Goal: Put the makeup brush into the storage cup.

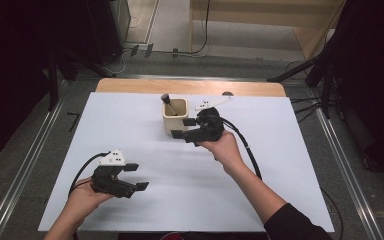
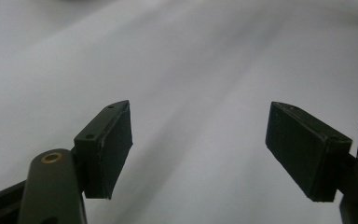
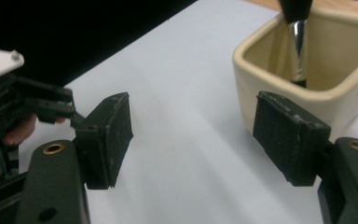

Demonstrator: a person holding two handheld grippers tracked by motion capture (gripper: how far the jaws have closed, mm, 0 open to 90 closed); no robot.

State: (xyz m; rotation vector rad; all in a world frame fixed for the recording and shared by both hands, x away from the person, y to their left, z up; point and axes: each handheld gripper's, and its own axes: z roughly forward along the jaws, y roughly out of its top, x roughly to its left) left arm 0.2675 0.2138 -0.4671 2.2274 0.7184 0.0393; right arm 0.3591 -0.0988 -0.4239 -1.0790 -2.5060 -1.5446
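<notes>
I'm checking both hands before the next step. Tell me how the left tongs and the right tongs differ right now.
The left tongs sit low at the near left of the table, over bare white surface; the right tongs are farther out, right beside the cream square cup that holds a brush. The left tongs have nothing near their jaws; the right tongs have one jaw close to the cup's wall, whether touching I cannot tell. Both are open and hold nothing.

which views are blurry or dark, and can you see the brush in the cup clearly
High view: soft overall, black surroundings, brush small in the cream cup. Right gripper view: sharp cup rim, glinting metal ferrule, handle cropped at the top edge. Left gripper view: table streaked with soft shadows.
</notes>
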